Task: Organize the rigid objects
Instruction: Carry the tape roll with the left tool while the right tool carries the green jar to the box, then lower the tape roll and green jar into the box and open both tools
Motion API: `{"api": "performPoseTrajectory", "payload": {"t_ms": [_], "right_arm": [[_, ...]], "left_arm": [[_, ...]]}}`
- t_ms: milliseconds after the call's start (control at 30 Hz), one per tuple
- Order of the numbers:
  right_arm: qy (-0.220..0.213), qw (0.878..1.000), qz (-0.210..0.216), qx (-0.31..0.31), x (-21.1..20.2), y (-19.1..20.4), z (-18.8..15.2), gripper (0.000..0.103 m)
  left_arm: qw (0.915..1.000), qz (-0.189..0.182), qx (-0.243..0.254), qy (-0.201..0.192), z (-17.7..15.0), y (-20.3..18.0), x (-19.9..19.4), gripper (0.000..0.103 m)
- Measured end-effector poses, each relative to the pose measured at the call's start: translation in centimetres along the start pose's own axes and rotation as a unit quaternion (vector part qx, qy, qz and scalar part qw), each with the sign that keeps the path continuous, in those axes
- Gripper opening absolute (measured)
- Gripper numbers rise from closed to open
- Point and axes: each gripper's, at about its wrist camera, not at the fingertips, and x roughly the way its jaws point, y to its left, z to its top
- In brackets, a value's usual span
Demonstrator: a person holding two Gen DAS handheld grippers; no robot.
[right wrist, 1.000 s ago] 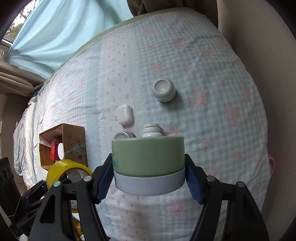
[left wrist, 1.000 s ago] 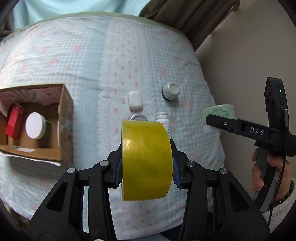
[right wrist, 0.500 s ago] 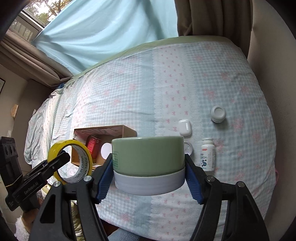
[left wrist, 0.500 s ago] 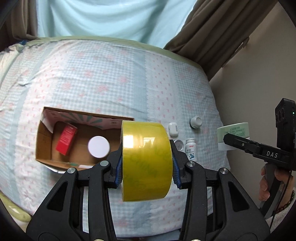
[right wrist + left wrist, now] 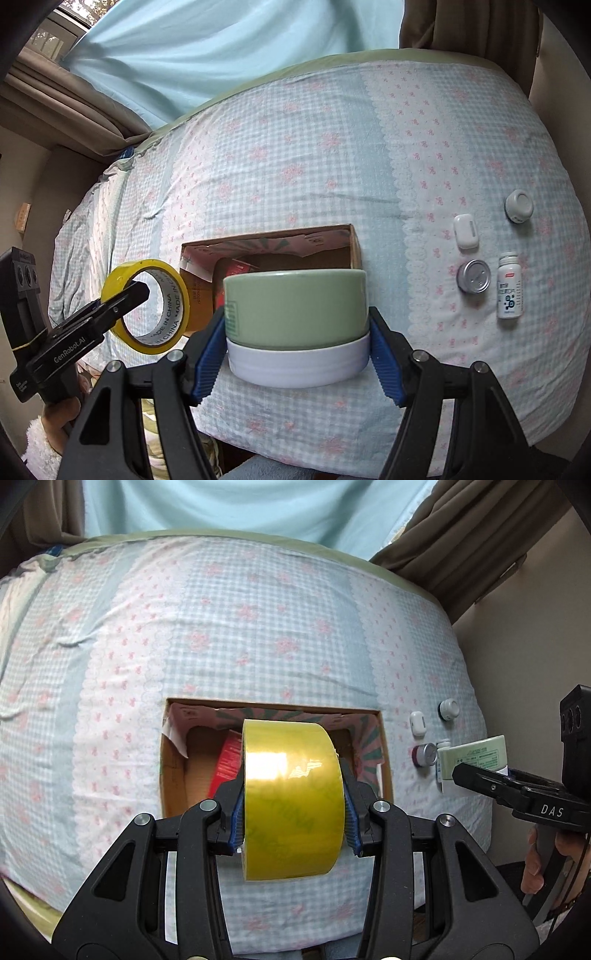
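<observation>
At the centre of the left wrist frame, the left gripper [image 5: 291,805] has its jaws closed on the yellow tape roll [image 5: 291,801], held in front of the open cardboard box [image 5: 384,746] on the bed [image 5: 258,627]; low in the right wrist frame, the right gripper [image 5: 297,332] clamps a green jar [image 5: 295,314]. The step looks like carrying both to the box; next, each should be lowered inside beside the red packet [image 5: 227,764] and released; 4 small items, among them a white bottle [image 5: 510,291], wait at the frame's right.

Open-topped cardboard box [image 5: 384,753] — red carton [image 5: 227,764] inside, bare bedspread [image 5: 258,627] all around
</observation>
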Motion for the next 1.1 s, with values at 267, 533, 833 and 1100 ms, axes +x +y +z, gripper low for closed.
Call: {"api": "performPoseTrajectory", "payload": {"t_ms": [267,533,833,1100], "right_arm": [[0.042,0.999,-0.016,-0.008,7.2,3.3,-0.6,0.066],[0.086,0.994,-0.016,-0.058,14.4,5.5,-2.0,0.066],[0.111,0.984,-0.044,-0.133,20.2,8.1,-3.3,0.067],[0.054,0.988,-0.021,-0.145,20.1,8.1,-3.0,0.103]], "left_arm": [[0.9992,-0.001,-0.001,0.039,0.6,4.4,4.9,0.038],[0.9981,0.01,0.01,0.06,2.1,6.1,9.3,0.026],[0.9934,0.036,0.028,0.105,1.5,7.0,13.4,0.028],[0.9934,0.039,0.032,0.103,1.6,6.9,14.1,0.103]]}}
